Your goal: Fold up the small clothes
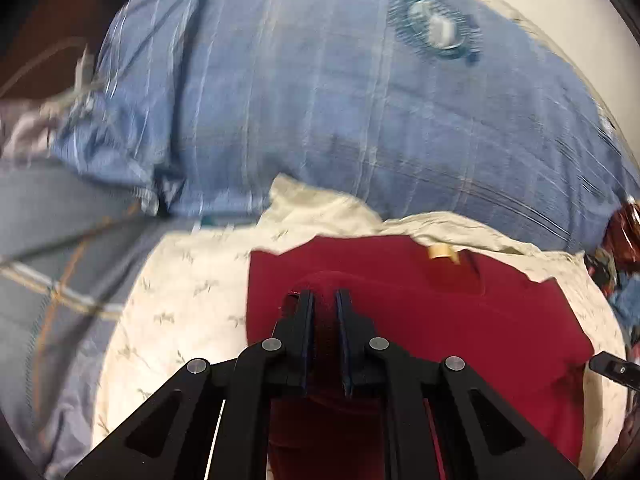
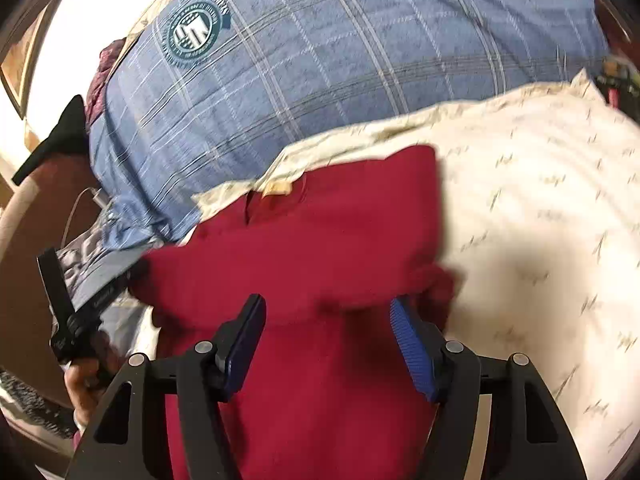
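2 grippers work 1 red garment [image 1: 460, 320], which lies on a cream printed sheet [image 1: 180, 300] in front of a big blue plaid pillow [image 1: 320, 100]. Left gripper [image 1: 325, 300] is pinched nearly shut on a raised ridge of the red cloth, prob. to lift that edge for a fold. Right gripper [image 2: 328, 312] stands open over the same garment [image 2: 320, 240], blue pads [image 2: 408, 344] either side of a bunched hem, not pressing as far as I can tell; likely lining up a 2nd hold. A tan label [image 2: 278, 188] near the neckline suggests a small top. Hard to read: motion blur smears the hem, and the garment's lower part is cut off behind the gripper frames.
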Motion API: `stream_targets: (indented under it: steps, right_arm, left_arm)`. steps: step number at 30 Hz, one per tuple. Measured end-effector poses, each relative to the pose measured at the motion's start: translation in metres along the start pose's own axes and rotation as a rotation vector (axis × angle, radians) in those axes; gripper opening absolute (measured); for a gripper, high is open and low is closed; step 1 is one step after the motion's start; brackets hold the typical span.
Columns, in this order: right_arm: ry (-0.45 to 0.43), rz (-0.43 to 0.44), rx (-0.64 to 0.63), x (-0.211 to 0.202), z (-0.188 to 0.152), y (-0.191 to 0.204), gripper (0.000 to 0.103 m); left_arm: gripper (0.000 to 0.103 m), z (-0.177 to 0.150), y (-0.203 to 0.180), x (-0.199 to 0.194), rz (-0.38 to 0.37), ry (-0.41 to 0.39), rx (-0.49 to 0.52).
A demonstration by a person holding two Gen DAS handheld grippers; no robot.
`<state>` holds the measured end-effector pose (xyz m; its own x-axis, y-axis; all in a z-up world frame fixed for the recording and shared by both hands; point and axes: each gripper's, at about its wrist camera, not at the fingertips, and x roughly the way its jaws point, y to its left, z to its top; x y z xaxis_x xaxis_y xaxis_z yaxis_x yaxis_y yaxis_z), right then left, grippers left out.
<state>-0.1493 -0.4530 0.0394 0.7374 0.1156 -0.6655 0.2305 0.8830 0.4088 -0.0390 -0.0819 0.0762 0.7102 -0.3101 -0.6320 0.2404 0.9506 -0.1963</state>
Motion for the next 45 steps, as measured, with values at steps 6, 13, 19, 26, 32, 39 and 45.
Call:
stream_targets:
  steps: [6,13,19,26,32,39,45]
  right_arm:
    - [0.027,-0.157,-0.107,0.028,0.008,0.009,0.062]
    - [0.074,-0.129,-0.013,-0.001,-0.004,-0.018,0.056]
    - [-0.004,-0.126,-0.001,-0.019,0.015,-0.018,0.058]
    - [0.044,-0.333,-0.11,0.034,0.005,-0.017,0.038]
    - [0.06,-0.3,-0.058,0.024,0.001,-0.032,0.041]
    - [-0.057,-0.291,-0.075,0.015,0.027,-0.001,0.047]
    - [0.019,-0.232,-0.14,0.067,0.034,0.018,0.041]
  left_arm:
    - [0.011,-0.008,-0.014,0.021,0.03,0.072,0.027]
    - [0.021,-0.005,-0.016,0.024,0.042,0.078,0.047]
    - [0.03,-0.01,-0.013,0.027,0.046,0.094,0.022]
    - [0.049,-0.015,-0.025,0.029,0.056,0.093,0.077]
    - [0.061,-0.014,-0.025,0.024,0.058,0.083,0.072]
    - [0.061,-0.014,-0.019,0.026,0.1,0.082,0.032]
    - [0.062,-0.016,-0.018,0.034,0.142,0.094,0.029]
